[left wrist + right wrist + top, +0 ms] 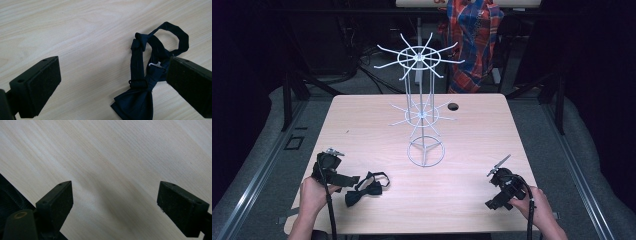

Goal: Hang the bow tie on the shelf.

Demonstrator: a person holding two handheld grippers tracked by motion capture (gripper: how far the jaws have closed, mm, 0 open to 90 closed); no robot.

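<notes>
A black bow tie [362, 191] with its strap looped lies on the wooden table [362, 125] near the front left. My left gripper [346, 179] rests just left of it, held in a hand. In the left gripper view, the left gripper [115, 75] is open wide, and the bow tie [140, 100] lies on the wood between the jaws, close to the right pad [187, 85]; whether that pad touches it is unclear. My right gripper [498, 199] sits at the front right, in a hand. In the right gripper view, the right gripper [115, 200] is open over bare wood.
A white wire rack [424, 117] with two tiers of spoke hooks stands on a ring base at mid-table. A small round hole [453, 106] sits behind it. Plaid cloth [472, 35] hangs beyond the far edge. Dark floor surrounds the table.
</notes>
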